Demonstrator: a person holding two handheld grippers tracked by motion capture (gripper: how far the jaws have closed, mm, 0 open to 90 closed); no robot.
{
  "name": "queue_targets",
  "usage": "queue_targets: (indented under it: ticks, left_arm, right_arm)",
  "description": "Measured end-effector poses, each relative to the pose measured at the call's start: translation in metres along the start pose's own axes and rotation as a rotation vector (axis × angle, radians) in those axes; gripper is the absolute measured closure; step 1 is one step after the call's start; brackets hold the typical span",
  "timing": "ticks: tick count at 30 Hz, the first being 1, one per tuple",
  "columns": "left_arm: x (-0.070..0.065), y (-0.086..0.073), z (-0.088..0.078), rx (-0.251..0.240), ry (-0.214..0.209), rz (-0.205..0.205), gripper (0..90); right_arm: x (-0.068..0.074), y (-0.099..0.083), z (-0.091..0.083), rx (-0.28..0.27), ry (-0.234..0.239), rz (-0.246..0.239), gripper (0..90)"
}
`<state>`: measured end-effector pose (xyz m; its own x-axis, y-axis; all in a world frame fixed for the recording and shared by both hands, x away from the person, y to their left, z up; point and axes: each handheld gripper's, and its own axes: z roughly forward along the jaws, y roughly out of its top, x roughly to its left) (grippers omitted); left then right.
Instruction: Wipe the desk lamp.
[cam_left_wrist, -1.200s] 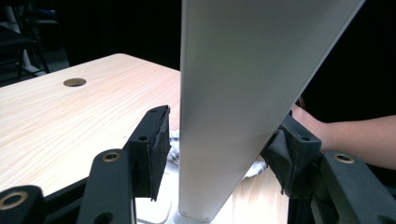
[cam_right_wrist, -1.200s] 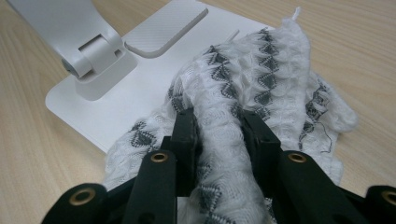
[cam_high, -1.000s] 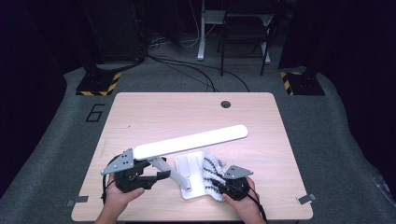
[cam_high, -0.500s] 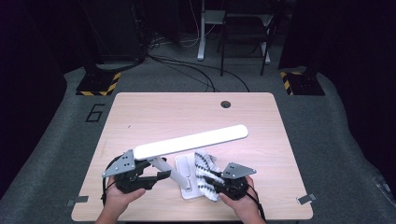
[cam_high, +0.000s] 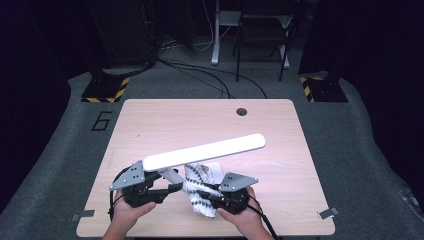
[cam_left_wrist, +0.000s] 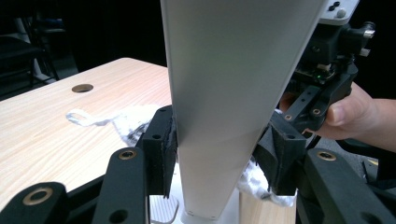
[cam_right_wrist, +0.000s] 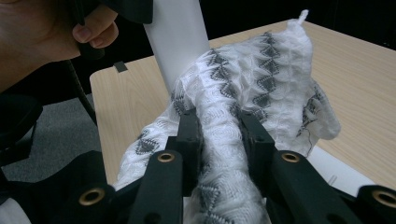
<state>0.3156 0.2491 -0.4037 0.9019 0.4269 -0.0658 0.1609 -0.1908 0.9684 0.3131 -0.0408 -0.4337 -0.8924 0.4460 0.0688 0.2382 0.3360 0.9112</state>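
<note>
The left gripper (cam_high: 170, 189) has its fingers (cam_left_wrist: 161, 140) clamped on the white lamp arm (cam_left_wrist: 229, 93), whose long light bar (cam_high: 205, 151) slants over the desk (cam_high: 150, 120). The right gripper (cam_right_wrist: 219, 135) pinches a bunched white-and-grey patterned cloth (cam_right_wrist: 261, 79), held against the arm just above the desk's near edge.

right gripper (cam_high: 212, 196): it's come up off the table a bit and slid in toward the lamp's stem since a second ago

cloth (cam_high: 199, 190): was lying mostly flat on the lamp base (cam_high: 214, 169), now it's bunched up and lifted, pinched between the right jaws and pulled against the lamp arm (cam_high: 204, 152)

lamp base: a bit more of the white base shows behind the cloth now
</note>
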Motion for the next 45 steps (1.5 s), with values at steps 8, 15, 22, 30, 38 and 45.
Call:
queue_targets:
  ticks: [8,15,22,30,38,45]
  left_arm:
    - [0.000,0.000,0.000,0.000,0.001,0.001,52.6]
    - [0.000,0.000,0.000,-0.003,0.002,0.001,52.6]
    - [0.000,0.000,0.000,-0.003,0.001,0.001,52.6]
    - [-0.001,0.000,0.001,-0.003,0.003,0.001,52.6]
    - [-0.001,0.000,0.001,-0.004,0.003,0.001,52.6]
    - [-0.001,-0.001,0.001,-0.006,0.003,0.001,52.5]
  right_arm:
    - [-0.003,0.000,0.012,0.004,-0.013,-0.014,73.6]
    - [-0.006,-0.016,0.023,0.080,-0.035,-0.022,73.8]
    - [-0.016,-0.042,0.031,0.165,-0.056,0.008,73.9]
    - [-0.020,-0.049,0.032,0.182,-0.067,0.016,74.1]
    - [-0.024,-0.058,0.034,0.210,-0.082,0.016,74.3]
    - [-0.028,-0.065,0.035,0.212,-0.070,0.035,74.4]
